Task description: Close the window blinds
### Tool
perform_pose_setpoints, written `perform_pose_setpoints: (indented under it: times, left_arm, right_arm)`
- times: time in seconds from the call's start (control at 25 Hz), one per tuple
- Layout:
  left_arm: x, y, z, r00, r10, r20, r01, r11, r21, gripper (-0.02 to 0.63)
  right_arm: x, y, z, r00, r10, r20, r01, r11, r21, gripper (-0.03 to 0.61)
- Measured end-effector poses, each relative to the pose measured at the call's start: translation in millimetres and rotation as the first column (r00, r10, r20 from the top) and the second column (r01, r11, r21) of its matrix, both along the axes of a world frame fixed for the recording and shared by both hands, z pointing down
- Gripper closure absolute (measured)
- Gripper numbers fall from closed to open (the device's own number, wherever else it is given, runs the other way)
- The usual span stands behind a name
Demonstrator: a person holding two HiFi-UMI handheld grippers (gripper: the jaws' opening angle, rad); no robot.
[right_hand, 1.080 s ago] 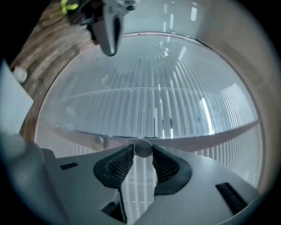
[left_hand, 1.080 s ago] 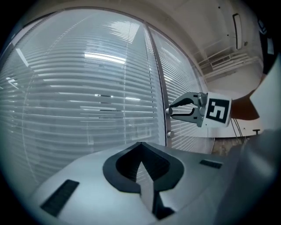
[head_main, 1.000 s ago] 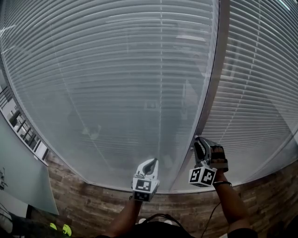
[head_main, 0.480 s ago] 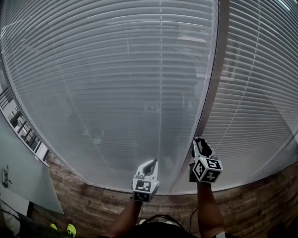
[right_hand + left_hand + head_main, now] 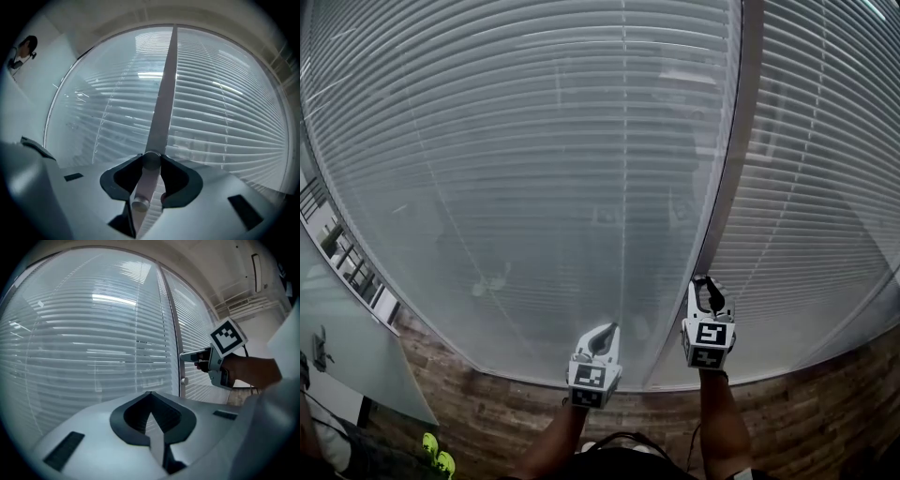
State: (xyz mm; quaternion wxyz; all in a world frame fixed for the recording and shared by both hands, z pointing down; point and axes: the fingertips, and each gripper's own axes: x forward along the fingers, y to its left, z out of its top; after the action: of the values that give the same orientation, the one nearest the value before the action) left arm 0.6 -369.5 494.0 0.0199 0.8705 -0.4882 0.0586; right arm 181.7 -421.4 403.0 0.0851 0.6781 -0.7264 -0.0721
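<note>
**Wand-twist step: tilting the slats shut**
The right tool (image 5: pixel 704 280), jaws just closing, pinches the wand (image 5: pixel 150 161) beside the blinds (image 5: pixel 534 169). The left tool (image 5: pixel 604 328) is pressed together, empty. Next likely needs a firm grip and a wrist roll.

Brown wall (image 5: pixel 487 412) — brick-patterned (mottled)

The place is taken to be an office. Tall window panes are covered from top to bottom by horizontal slatted blinds (image 5: pixel 534 169) and are divided by a grey metal mullion (image 5: pixel 727 187). Wood-patterned planks (image 5: pixel 487 403) are seen below the window. A pale frosted panel (image 5: pixel 356 356) is seen at the left. A ventilation grille (image 5: pixel 239 303) is set high in the white ceiling.
</note>
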Motion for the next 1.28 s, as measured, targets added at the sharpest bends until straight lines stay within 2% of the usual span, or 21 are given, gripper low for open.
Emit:
perform_pose_setpoints:
  times: [0.2,0.44,0.64,0.8,0.92,1.04,1.08,1.16,1.24,1.28]
  left_arm:
    - [0,2,-4,1.0,-0.006,-0.004,0.006,1.0,0.002,0.62]
    - [1,6,-12,1.0,-0.018,-0.01,0.018,1.0,0.013,0.62]
    - [10,12,-21,1.0,-0.024,0.001,0.024,0.999,0.032,0.62]
    - [32,52,-46,0.999,-0.048,-0.019,0.048,0.998,0.043,0.62]
    - [35,70,-47,0.997,-0.075,0.0,0.075,0.996,0.047,0.62]
    - [20,65,-38,0.996,-0.068,-0.058,0.068,0.998,-0.004,0.62]
    - [13,65,-38,0.995,-0.074,-0.065,0.073,0.997,-0.012,0.62]
    - [-3,70,-45,0.993,-0.106,-0.044,0.106,0.994,0.0,0.62]
    - [-16,76,-49,0.991,-0.124,-0.057,0.126,0.992,0.024,0.62]
    - [-20,79,-46,0.99,-0.122,-0.07,0.125,0.991,0.039,0.62]
  right_arm:
    - [-1,1,1,0.999,-0.011,-0.047,0.011,1.0,-0.002,0.449]
    - [-5,19,-2,0.992,0.002,-0.127,0.008,0.997,0.078,0.448]
    - [-20,43,6,0.989,-0.077,-0.125,0.086,0.994,0.065,0.449]
    - [-23,88,9,0.98,-0.171,-0.105,0.173,0.985,0.006,0.448]
    - [-37,108,23,0.968,-0.239,-0.081,0.237,0.971,-0.024,0.449]
    - [-57,108,41,0.957,-0.286,-0.048,0.285,0.958,-0.027,0.451]
    - [-62,111,44,0.956,-0.29,-0.04,0.29,0.957,-0.023,0.457]
    - [-71,121,46,0.961,-0.277,-0.019,0.277,0.961,0.004,0.519]
    - [-73,134,45,0.969,-0.246,-0.011,0.246,0.968,0.041,0.575]
    - [-73,140,47,0.972,-0.233,-0.016,0.234,0.971,0.049,0.575]
